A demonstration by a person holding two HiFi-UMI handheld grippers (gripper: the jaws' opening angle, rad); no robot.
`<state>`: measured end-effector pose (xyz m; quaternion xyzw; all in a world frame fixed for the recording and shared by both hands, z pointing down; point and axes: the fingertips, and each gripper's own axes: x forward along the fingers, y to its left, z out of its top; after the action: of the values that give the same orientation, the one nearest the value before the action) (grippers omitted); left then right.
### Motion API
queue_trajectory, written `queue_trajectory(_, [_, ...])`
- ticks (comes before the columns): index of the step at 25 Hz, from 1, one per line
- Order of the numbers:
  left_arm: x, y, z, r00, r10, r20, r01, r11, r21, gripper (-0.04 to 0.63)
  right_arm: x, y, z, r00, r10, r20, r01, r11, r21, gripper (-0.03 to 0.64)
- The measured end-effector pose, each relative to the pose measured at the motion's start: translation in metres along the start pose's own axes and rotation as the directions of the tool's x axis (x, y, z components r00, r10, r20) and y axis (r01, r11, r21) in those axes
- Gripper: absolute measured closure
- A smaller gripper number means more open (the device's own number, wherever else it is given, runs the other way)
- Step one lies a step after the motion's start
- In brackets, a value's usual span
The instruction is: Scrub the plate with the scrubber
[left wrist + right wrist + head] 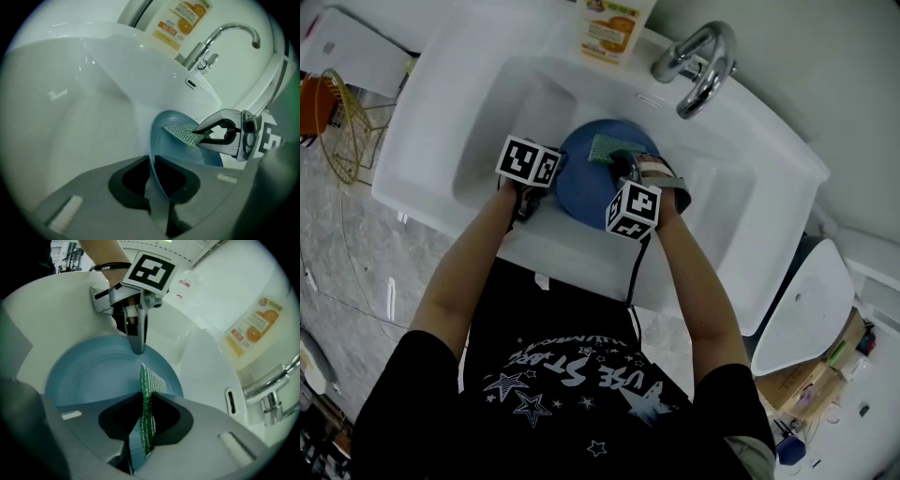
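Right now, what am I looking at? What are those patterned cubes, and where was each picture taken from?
No robot: a person at a white sink holds a two-jaw tool in each hand; the patterned cubes belong to those tools. One picture comes from a camera on the person's head, looking down; the other two cameras ride on the tools. The left tool is shut on the rim of a blue plate. The right tool is shut on a green scrubber at the plate's face. A faucet and a bottle stand behind.

Bare sink floor (499,141) left of plate (581,190); faucet (701,58) and bottle (614,26) close behind.
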<state>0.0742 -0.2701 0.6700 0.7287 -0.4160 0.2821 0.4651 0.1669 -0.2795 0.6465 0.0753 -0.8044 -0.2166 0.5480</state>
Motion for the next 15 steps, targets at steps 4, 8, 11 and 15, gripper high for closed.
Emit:
queue_trajectory(4, [-0.001,-0.002,-0.002,1.000,0.017,-0.010,-0.017,0.999,0.030,0.545,-0.007,0.005,-0.011,0.999,0.018,-0.041,-0.014,0.994,0.107,0.523])
queue_trajectory(8, [-0.002,-0.002,-0.003,1.000,0.016,-0.012,-0.016,1.000,0.024,0.545,-0.013,0.014,-0.017,0.997,0.037,-0.072,-0.023,0.982,0.187,0.523])
queue_trajectory(11, [-0.001,-0.002,-0.004,1.000,0.024,-0.018,-0.024,0.999,0.026,0.543,-0.017,0.025,-0.021,0.993,0.069,-0.092,-0.043,0.965,0.259,0.523])
queue_trajectory(15, [0.001,-0.002,-0.006,0.999,0.038,-0.027,-0.037,0.999,0.024,0.541,-0.023,0.038,-0.023,0.986,0.117,-0.115,-0.071,0.937,0.342,0.523])
